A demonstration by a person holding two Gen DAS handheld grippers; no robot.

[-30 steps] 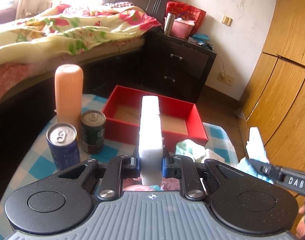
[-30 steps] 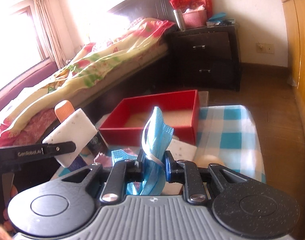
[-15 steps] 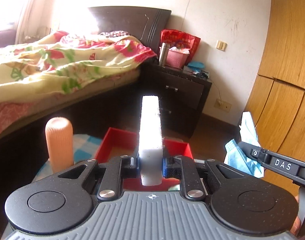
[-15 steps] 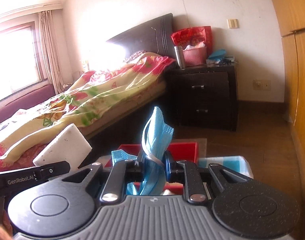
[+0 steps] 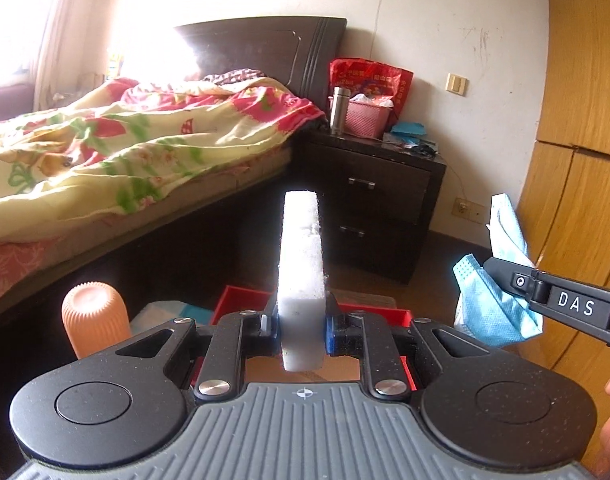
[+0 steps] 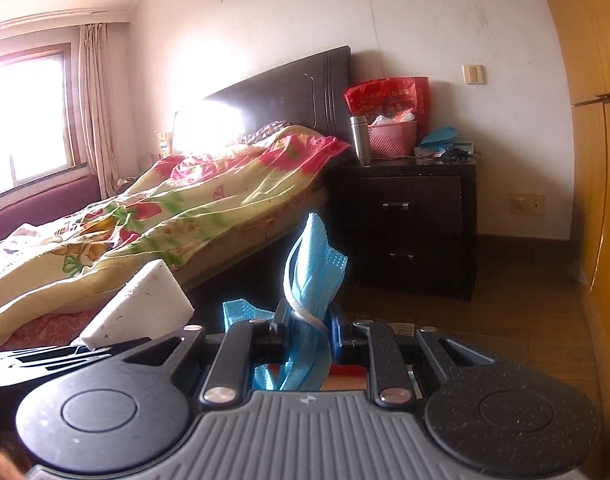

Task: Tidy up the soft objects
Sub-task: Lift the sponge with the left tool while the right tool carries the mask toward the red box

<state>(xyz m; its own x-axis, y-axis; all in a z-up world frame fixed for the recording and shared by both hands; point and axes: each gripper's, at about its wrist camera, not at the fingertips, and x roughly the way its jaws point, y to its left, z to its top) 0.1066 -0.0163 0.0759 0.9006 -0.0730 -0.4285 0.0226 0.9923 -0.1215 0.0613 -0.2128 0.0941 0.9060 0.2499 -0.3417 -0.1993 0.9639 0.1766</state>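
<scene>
Both hands have lifted since a second ago: the two cans and most of the checked counter have dropped below the left wrist view, and the red box, then seen whole, now shows only as rim edges behind the gripper body.

The left gripper (image 5: 301,330) is clamped on a white sponge block (image 5: 301,280), which stands on edge between the pads and juts forward. In the right wrist view the same block (image 6: 139,310) appears at lower left, tilted. The right gripper (image 6: 307,336) is closed tight on a crumpled blue face mask (image 6: 313,276), whose folds rise above the pads and hang below them. From the left wrist view the mask (image 5: 495,304) sits at the right edge, pinched by the right gripper's black finger.

Just beyond the left gripper, a ribbed peach bottle (image 5: 95,320) stands upright beside the red box (image 5: 245,300), with a corner of the blue-checked counter (image 5: 165,312) between them.

Farther off are the bed (image 5: 125,152) with its flowered quilt, a dark nightstand (image 5: 369,196) carrying a pink basket (image 5: 365,118) and a steel flask (image 5: 337,112), and a wooden wardrobe (image 5: 581,120) at the right.
</scene>
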